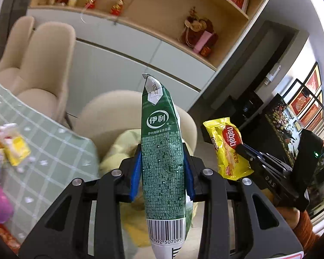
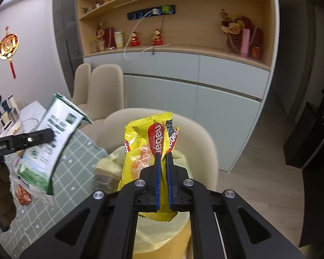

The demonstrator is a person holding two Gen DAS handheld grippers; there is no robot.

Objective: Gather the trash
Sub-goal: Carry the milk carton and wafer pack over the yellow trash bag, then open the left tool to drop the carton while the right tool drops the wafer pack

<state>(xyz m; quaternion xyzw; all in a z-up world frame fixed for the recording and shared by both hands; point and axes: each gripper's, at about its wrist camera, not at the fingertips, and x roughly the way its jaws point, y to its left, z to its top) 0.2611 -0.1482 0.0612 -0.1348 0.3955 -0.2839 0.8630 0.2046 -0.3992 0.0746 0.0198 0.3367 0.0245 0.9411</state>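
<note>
A flattened green and white milk carton (image 1: 162, 151) stands upright between the blue pads of my left gripper (image 1: 163, 149), which is shut on it. The right wrist view shows the same carton (image 2: 54, 138) at the left, with the left gripper (image 2: 49, 135) clamped across it. My right gripper (image 2: 163, 155) is shut on a yellow nabati wafer wrapper (image 2: 140, 151). From the left wrist, that wrapper (image 1: 224, 146) hangs at the right from the right gripper (image 1: 240, 147). Both items are held in the air over a pale yellow bag (image 2: 157, 235), which also shows behind the carton (image 1: 123, 149).
A table with a green checked cloth (image 1: 54, 151) lies at the left with small wrappers (image 1: 17, 149) on it. Beige chairs (image 2: 196, 133) stand behind the bag. A grey cabinet with shelves (image 2: 205, 82) fills the back. A black appliance (image 2: 308, 133) stands on the floor at the right.
</note>
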